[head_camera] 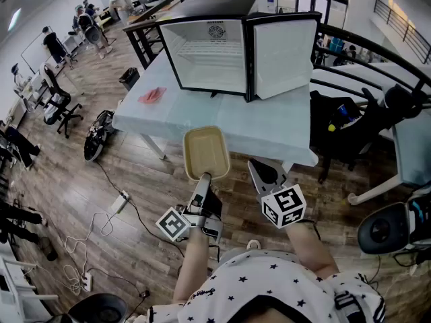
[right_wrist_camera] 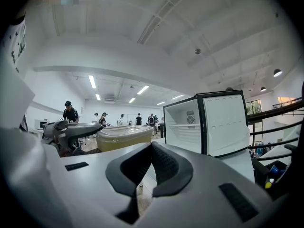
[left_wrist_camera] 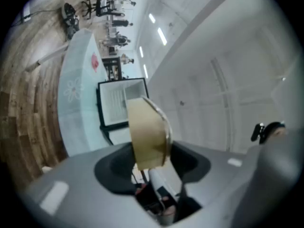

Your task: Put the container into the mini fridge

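gripping the shallow beige rectangular plastic container [head_camera: 206, 152] by its near short end with the left gripper [head_camera: 203, 179], jaws clamped on that wall, the rest jutting forward past them. carrying it level at frame centre, likely to slide straight into the black mini fridge [head_camera: 214, 54] at top centre (door swung right). holding the right gripper [head_camera: 264, 174] pinched shut on nothing, just right of it.
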